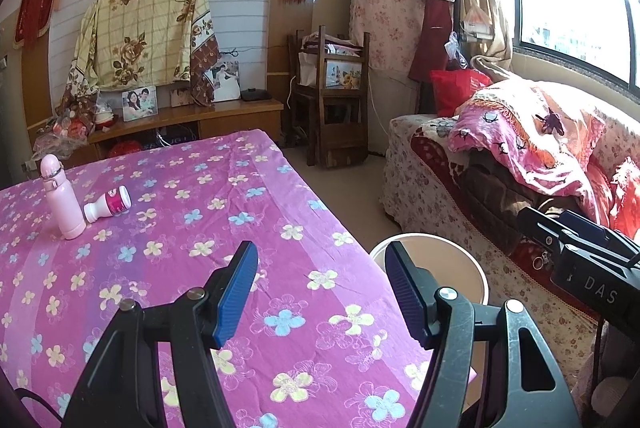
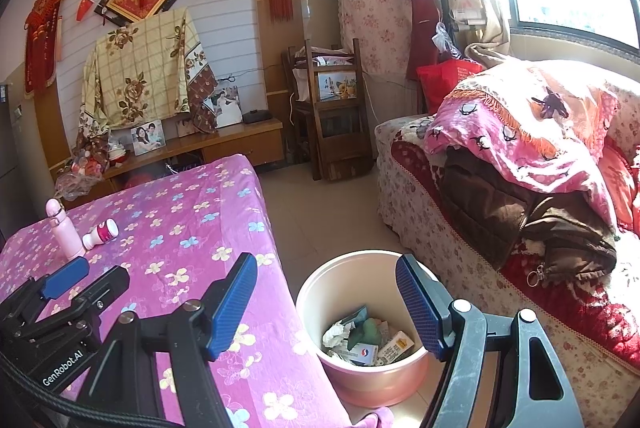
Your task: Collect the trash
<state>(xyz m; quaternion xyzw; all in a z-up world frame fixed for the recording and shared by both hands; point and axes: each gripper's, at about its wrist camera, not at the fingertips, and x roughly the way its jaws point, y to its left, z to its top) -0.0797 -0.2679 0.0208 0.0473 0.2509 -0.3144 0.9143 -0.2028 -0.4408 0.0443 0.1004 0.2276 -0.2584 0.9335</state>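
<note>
Pink floral tablecloth (image 1: 248,187) covers the table; both grippers hover above its near edge, holding nothing.

Left gripper (image 1: 320,292): jaws spread wide, nothing between the blue pads, positioned over the cloth beside the bin rim. Right gripper (image 2: 326,302): jaws spread wide, empty, positioned over the pink waste bin (image 2: 320,292) on the floor between table and sofa (image 2: 460,228). Bin contents: crumpled paper and small cartons (image 2: 368,342). Far left on the table: a small white bottle with magenta label (image 1: 108,205) lying on its side, touching or just beside an upright pink flask (image 1: 62,197).
</note>
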